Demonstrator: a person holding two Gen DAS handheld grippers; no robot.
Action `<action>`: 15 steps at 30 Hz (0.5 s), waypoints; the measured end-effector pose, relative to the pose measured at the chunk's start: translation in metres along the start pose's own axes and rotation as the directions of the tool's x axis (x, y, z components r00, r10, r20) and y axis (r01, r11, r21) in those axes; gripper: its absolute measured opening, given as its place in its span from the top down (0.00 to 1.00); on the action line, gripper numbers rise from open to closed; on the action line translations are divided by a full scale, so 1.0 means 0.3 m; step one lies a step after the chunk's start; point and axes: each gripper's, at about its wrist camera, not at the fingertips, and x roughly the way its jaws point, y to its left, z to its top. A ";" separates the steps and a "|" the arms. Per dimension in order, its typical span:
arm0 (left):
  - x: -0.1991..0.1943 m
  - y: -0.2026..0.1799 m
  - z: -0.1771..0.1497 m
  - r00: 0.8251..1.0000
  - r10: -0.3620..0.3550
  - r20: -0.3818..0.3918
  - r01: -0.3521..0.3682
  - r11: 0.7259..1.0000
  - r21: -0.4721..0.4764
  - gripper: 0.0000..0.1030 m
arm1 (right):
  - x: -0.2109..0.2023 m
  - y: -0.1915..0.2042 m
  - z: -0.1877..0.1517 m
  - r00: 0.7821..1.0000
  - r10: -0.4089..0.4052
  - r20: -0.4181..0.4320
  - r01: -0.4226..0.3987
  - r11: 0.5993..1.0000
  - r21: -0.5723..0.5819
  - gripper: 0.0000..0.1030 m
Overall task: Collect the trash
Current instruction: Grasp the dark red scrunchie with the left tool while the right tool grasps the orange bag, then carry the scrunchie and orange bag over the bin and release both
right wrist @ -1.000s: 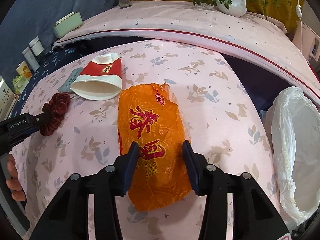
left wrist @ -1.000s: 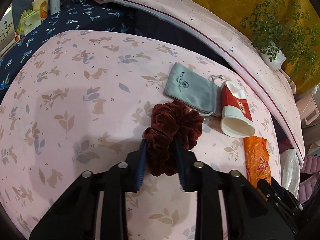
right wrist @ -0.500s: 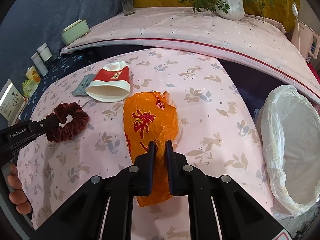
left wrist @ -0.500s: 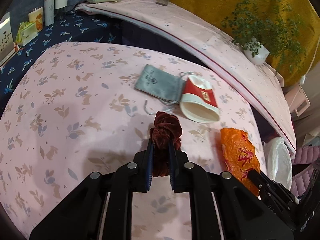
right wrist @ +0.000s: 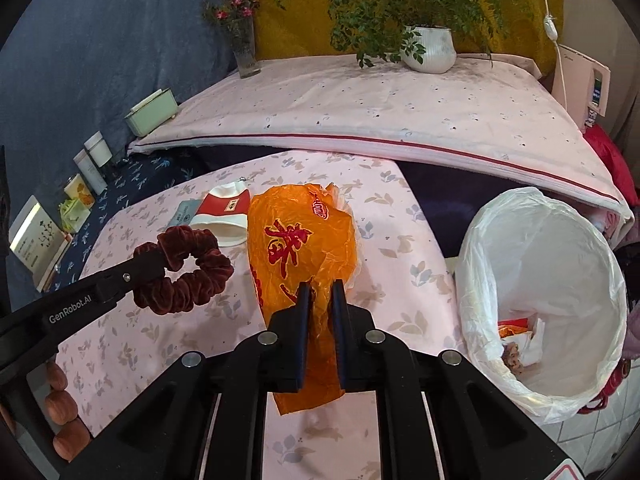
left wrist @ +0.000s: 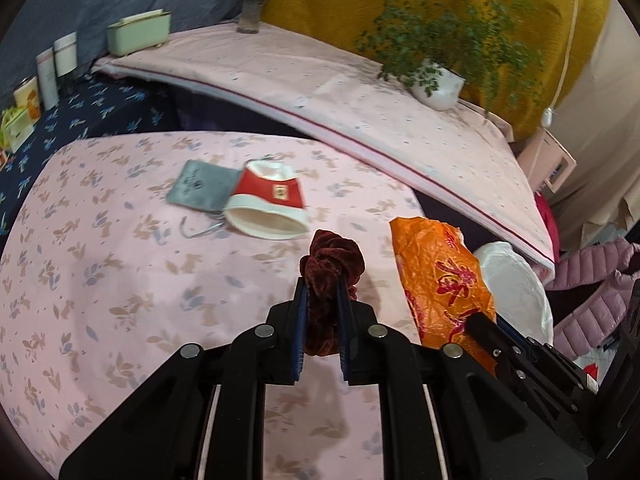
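Observation:
My left gripper point(left wrist: 322, 286) is shut on a dark red velvet scrunchie point(left wrist: 332, 256) and holds it above the pink tablecloth point(left wrist: 120, 272); the scrunchie also shows in the right wrist view point(right wrist: 188, 272). My right gripper point(right wrist: 321, 292) is shut on an orange plastic bag point(right wrist: 300, 240) with red characters, lifted off the table; the bag also shows in the left wrist view point(left wrist: 440, 272). A white-lined trash bin point(right wrist: 540, 280) with some trash inside stands at the table's right edge. A red and white paper cup point(left wrist: 268, 204) lies on its side on the table.
A grey drawstring pouch point(left wrist: 200, 186) lies beside the cup. A higher pink-covered shelf point(right wrist: 380, 112) behind holds a potted plant point(right wrist: 428, 48), a flower vase point(right wrist: 244, 48) and a green box point(right wrist: 152, 112). Small containers point(right wrist: 88, 172) stand at left on blue cloth.
Both grippers closed on their items, the scrunchie and the orange bag, and lifted them off the table. Both have moved rightward toward the bin.

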 end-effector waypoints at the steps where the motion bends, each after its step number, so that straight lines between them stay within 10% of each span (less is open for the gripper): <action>1: -0.003 -0.028 0.000 1.000 -0.007 0.001 0.007 1.000 0.013 0.88 | -0.013 -0.018 0.002 1.000 -0.004 0.007 0.004 1.000 0.009 0.90; 15: 0.008 -0.417 -0.043 0.991 -0.127 -0.035 0.131 0.974 0.184 0.88 | -0.184 -0.341 -0.016 0.993 -0.086 0.080 0.071 0.983 0.171 0.90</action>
